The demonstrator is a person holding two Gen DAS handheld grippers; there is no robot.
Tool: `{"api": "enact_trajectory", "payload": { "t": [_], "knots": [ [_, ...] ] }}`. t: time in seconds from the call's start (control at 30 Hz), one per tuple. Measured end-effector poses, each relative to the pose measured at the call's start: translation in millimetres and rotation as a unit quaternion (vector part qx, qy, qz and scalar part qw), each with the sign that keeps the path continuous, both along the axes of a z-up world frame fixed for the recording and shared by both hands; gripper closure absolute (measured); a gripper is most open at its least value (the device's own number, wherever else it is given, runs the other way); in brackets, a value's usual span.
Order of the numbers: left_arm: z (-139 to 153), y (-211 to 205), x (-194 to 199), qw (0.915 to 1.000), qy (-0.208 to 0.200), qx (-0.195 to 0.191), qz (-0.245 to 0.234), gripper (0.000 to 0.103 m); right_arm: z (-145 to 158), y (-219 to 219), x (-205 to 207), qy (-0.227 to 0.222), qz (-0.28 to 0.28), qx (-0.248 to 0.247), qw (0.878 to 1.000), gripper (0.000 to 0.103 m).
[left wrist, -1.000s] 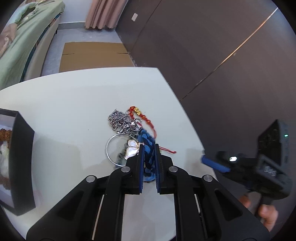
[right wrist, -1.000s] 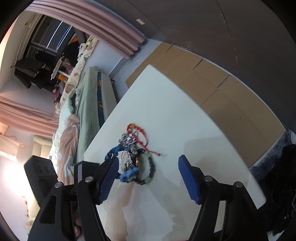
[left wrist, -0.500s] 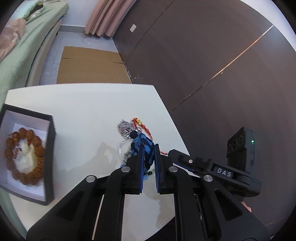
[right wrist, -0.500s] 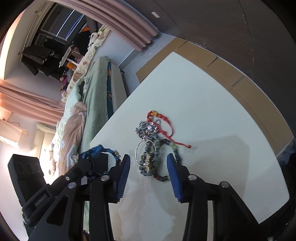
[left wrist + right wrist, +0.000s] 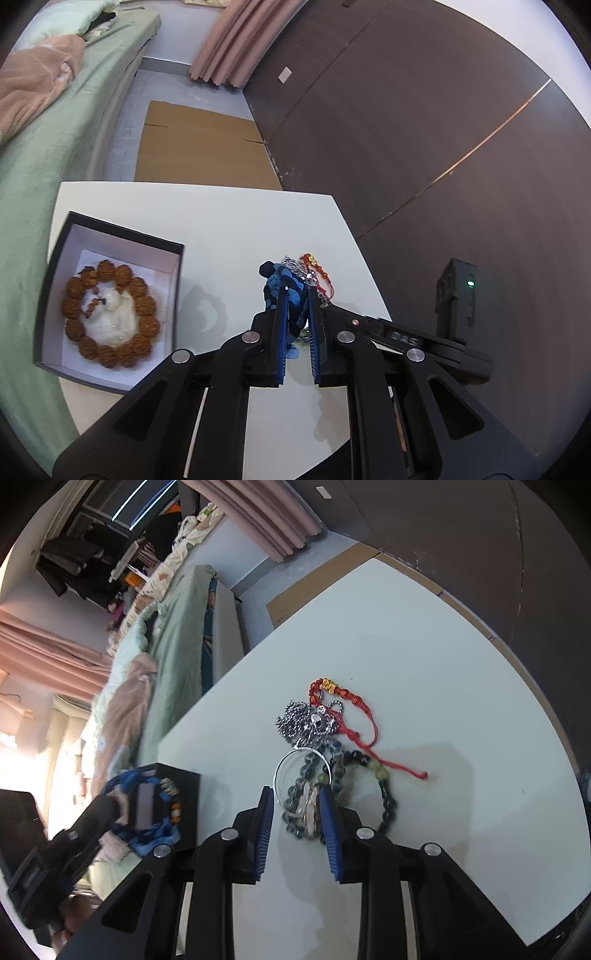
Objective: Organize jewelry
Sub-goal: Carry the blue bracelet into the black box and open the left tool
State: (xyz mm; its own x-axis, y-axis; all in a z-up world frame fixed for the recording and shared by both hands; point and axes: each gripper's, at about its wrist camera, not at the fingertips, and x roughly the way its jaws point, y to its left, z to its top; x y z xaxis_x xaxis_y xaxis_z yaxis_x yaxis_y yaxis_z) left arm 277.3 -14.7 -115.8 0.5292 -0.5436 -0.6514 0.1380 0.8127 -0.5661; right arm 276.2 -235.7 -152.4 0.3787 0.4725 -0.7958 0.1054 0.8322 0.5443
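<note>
The left tool [image 5: 297, 314] is clamped narrow on a blue braided bracelet [image 5: 291, 295], lifted above the white tabletop [image 5: 229, 236]. At about nine o'clock from it sits a black box [image 5: 51, 302] holding a brown bead bracelet [image 5: 110, 314]. The right tool [image 5: 297, 805] is closing, its jaws astride a silver ring [image 5: 291, 775] and dark bead bracelet [image 5: 388, 801] in the jewelry pile; a red cord bracelet [image 5: 347, 705] lies at twelve o'clock.

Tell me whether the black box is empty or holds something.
Not empty: the black box stands open, and a brown bead bracelet lies inside on white padding.
</note>
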Motion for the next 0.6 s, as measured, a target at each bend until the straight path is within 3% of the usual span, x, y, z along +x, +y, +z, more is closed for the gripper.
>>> {"api": "enact_trajectory", "payload": {
  "t": [0.13,0.2,0.27,0.6],
  "knots": [
    [4,9,-4,1.0,-0.005,-0.002,0.007,0.092,-9,5,5,0.013,-0.001,-0.017,1.0,0.086],
    [7,13,-7,0.9999,-0.009,-0.002,0.01,0.092,-11,7,6,0.015,0.001,-0.022,1.0,0.097],
    [10,19,-12,0.9998,-0.012,-0.003,0.015,0.092,-8,6,3,0.004,-0.002,-0.022,1.0,0.1],
    [19,70,-22,0.9979,-0.015,-0.005,0.063,0.092,33,12,-5,-0.076,-0.001,-0.022,0.997,0.1]
  ]
}}
